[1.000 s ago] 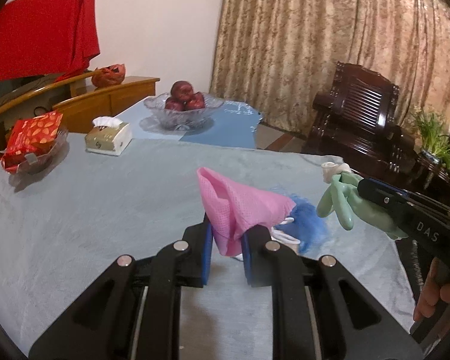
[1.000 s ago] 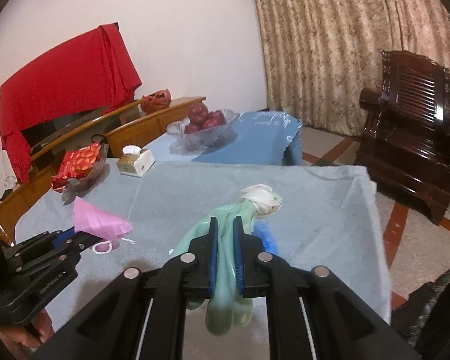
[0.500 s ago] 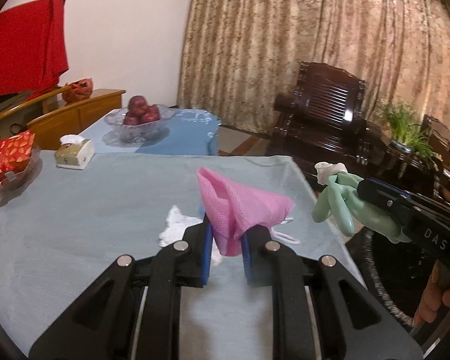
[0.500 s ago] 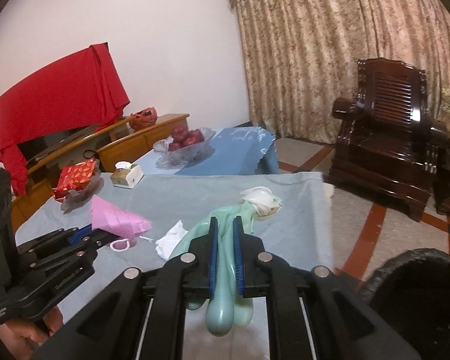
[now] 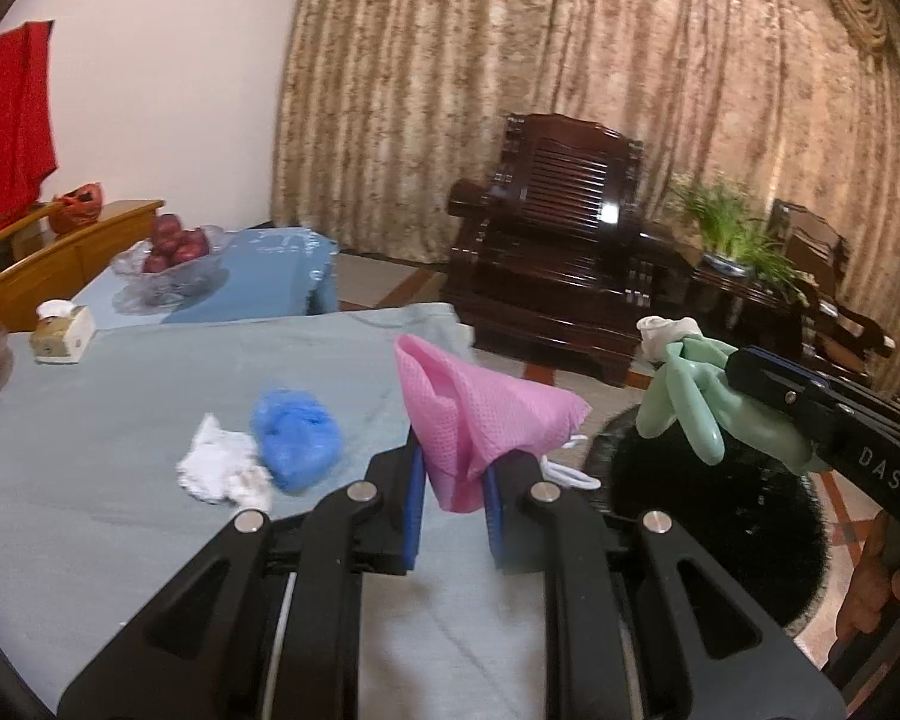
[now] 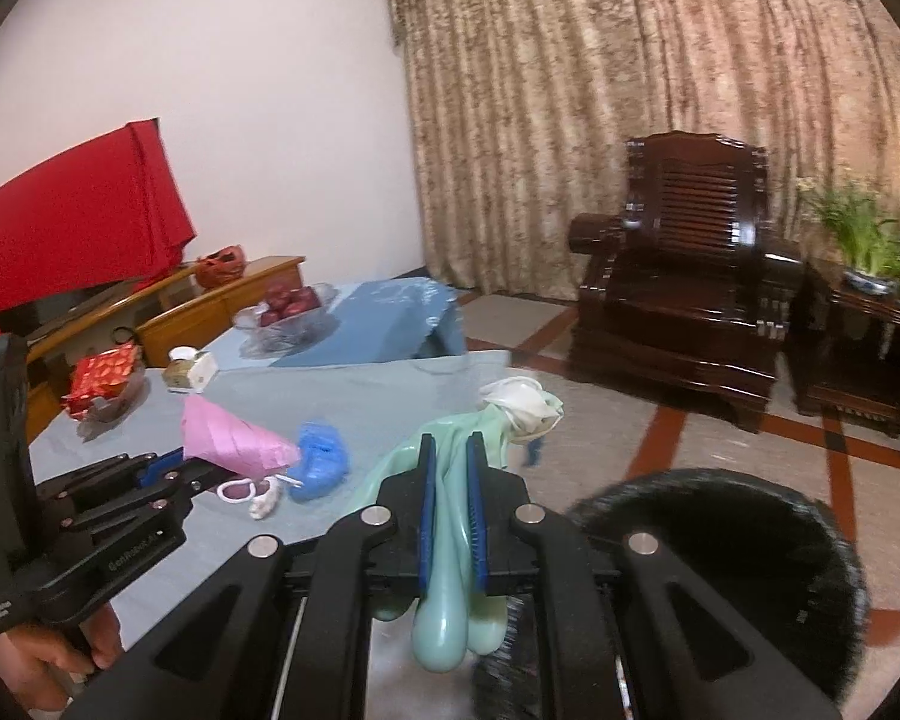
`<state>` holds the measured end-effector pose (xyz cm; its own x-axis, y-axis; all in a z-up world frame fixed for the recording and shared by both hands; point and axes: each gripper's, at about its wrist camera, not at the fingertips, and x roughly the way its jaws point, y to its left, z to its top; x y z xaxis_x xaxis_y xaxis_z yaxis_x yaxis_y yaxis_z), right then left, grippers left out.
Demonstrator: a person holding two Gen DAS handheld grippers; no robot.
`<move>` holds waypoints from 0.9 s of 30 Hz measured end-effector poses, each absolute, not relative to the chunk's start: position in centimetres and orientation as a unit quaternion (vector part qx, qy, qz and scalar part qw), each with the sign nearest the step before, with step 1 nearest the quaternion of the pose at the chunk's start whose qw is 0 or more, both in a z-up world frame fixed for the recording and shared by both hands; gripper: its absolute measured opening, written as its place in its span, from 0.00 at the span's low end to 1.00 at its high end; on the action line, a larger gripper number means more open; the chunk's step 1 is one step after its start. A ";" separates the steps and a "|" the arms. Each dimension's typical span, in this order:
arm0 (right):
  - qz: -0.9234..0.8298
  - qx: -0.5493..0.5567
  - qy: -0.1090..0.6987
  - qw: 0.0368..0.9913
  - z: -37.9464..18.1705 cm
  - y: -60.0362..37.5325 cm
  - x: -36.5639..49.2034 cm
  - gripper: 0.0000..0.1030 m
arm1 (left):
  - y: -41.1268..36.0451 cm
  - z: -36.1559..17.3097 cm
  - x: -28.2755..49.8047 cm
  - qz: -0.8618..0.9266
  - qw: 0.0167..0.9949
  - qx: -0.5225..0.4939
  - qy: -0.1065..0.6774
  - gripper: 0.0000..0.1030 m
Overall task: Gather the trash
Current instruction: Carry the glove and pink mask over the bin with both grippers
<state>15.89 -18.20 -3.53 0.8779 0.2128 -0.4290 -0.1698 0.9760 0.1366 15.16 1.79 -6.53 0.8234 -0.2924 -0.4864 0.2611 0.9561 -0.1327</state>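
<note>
Left wrist view: left tongs [image 5: 450,480] are clamped on a pink mask [image 5: 474,414], which sticks up between the blue pads; its white ear loop [image 5: 564,471] hangs off the right side. Desk [image 5: 120,420] with a grey-blue cloth is seen below and to the left. A blue crumpled piece [image 5: 297,432] and a white crumpled tissue [image 5: 219,468] lie on it, touching each other, just left of the tongs. Right tongs [image 5: 744,375] are seen at the right edge, shut on a green glove [image 5: 690,408], held above a black trash bin [image 5: 720,516] standing past the desk edge.

Right wrist view: right tongs [image 6: 450,468] are fully pinched on the green glove [image 6: 444,618]; fingers of the glove hang down toward the camera, the whitish cuff [image 6: 519,402] points away. Black trash bin [image 6: 738,552] is seen at lower right, just beside the tongs. Left tongs [image 6: 177,462] with the pink mask [image 6: 234,441] are seen at left, over the desk [image 6: 360,396]. Blue crumpled piece [image 6: 321,459] lies on the desk between the two tongs.
</note>
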 end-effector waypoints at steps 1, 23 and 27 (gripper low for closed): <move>0.090 0.047 0.227 0.969 -3.5 -19.1 15.5 0.10 | 1.2 -6.6 15.2 -0.151 0.953 -0.028 0.260 0.15; -0.028 0.069 0.245 0.967 -6.1 -31.0 10.9 0.10 | -12.7 -9.4 14.5 -0.264 0.923 0.017 0.280 0.15; -0.035 0.072 0.254 0.964 -6.9 -32.0 10.9 0.10 | -14.1 -10.3 15.3 -0.272 0.917 0.022 0.291 0.15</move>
<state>10.88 -32.02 -6.94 0.8683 -0.0306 -0.4951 0.1038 0.9872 0.1209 15.33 -14.12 -10.28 0.6821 -0.4859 -0.5465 0.5119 0.8510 -0.1176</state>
